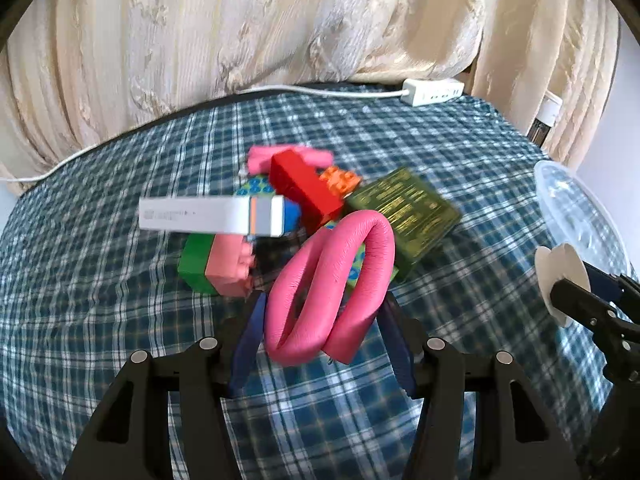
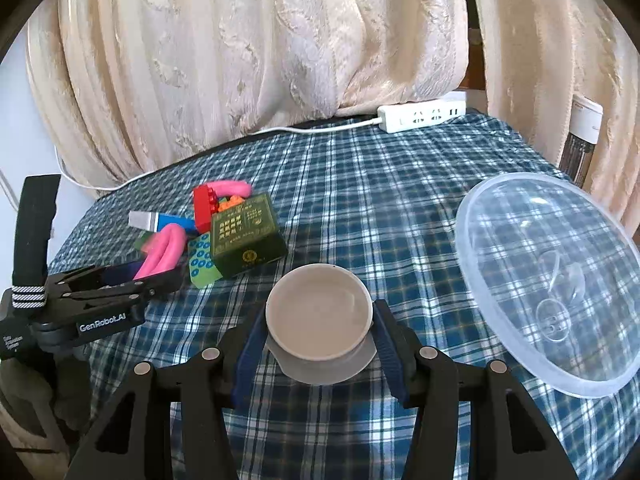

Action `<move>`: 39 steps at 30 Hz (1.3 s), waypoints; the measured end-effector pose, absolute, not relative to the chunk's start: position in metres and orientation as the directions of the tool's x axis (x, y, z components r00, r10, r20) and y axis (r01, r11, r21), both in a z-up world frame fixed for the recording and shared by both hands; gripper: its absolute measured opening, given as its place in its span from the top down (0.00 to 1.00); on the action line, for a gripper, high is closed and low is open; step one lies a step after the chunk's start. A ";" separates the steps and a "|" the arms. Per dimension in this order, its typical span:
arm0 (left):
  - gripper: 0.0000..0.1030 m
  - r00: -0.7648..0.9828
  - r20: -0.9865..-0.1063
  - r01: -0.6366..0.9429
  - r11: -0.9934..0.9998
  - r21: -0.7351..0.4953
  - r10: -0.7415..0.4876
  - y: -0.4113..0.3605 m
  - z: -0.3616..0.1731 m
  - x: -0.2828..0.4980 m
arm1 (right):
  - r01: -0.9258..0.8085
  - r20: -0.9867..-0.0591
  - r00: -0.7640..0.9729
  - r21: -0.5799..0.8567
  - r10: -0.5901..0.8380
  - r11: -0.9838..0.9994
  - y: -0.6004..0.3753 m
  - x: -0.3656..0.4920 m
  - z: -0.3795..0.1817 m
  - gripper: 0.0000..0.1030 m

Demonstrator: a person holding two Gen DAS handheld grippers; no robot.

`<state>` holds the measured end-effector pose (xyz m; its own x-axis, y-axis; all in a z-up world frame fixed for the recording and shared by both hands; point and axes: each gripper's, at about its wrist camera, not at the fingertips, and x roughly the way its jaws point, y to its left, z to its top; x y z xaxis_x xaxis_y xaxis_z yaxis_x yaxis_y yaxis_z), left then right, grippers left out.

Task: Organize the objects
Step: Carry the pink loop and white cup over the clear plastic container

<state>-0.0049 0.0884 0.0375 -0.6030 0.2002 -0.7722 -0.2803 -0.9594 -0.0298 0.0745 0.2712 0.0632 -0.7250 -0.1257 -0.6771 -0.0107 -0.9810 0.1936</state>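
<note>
A folded pink padded loop (image 1: 332, 280) stands between the blue pads of my left gripper (image 1: 324, 344), which is shut on it just in front of the pile of objects. The right wrist view shows that gripper (image 2: 140, 272) at the left with the loop (image 2: 164, 252) in its jaws. My right gripper (image 2: 320, 336) is shut on a round white spool (image 2: 320, 312), its hollow end facing up. In the left wrist view this spool (image 1: 562, 284) sits at the right edge.
The pile holds a red brick (image 1: 304, 188), a white box (image 1: 208, 216), green and pink bricks (image 1: 216, 268), an orange brick (image 1: 340, 180) and a dark green box (image 1: 404, 208). A clear plastic bowl (image 2: 552, 280) lies right. A power strip (image 2: 420, 116) lies by the curtain.
</note>
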 end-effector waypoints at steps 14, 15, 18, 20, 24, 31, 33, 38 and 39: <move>0.44 -0.596 -0.762 -0.373 -0.928 -0.016 0.253 0.148 0.052 0.003 | -0.133 -0.643 -0.765 0.216 -0.038 -0.967 0.331 0.093 0.075 0.47; 0.44 -0.594 -0.762 -0.380 -0.925 -0.016 0.258 0.153 0.053 0.003 | -0.149 -0.640 -0.768 0.219 -0.027 -0.964 0.338 0.094 0.076 0.47; 0.44 -0.590 -0.760 -0.404 -0.915 -0.014 0.272 0.170 0.056 0.002 | -0.186 -0.636 -0.771 0.220 0.003 -0.958 0.357 0.098 0.078 0.47; 0.44 -0.586 -0.760 -0.419 -0.908 -0.012 0.280 0.181 0.058 0.001 | -0.210 -0.635 -0.772 0.219 0.024 -0.953 0.369 0.101 0.079 0.47; 0.44 -0.571 -0.764 -0.447 -0.894 -0.016 0.300 0.205 0.060 -0.002 | -0.251 -0.633 -0.771 0.217 0.060 -0.943 0.392 0.104 0.081 0.47; 0.44 -0.553 -0.765 -0.491 -0.871 -0.019 0.328 0.242 0.064 -0.009 | -0.306 -0.640 -0.761 0.212 0.105 -0.928 0.432 0.101 0.082 0.47; 0.44 -0.548 -0.765 -0.505 -0.863 -0.018 0.337 0.253 0.066 -0.011 | -0.315 -0.645 -0.756 0.210 0.111 -0.925 0.442 0.098 0.082 0.47; 0.44 -0.530 -0.767 -0.540 -0.841 -0.023 0.362 0.282 0.067 -0.019 | -0.325 -0.662 -0.741 0.211 0.110 -0.922 0.463 0.088 0.078 0.47; 0.44 -0.527 -0.767 -0.547 -0.837 -0.024 0.366 0.288 0.068 -0.020 | -0.326 -0.665 -0.739 0.211 0.109 -0.922 0.467 0.086 0.077 0.47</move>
<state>-0.0200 0.2877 0.0679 -0.5271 0.3661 -0.7669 -0.5465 -0.8371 -0.0240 0.0855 0.4666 0.0773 -0.7387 0.1089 -0.6652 -0.3257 -0.9217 0.2107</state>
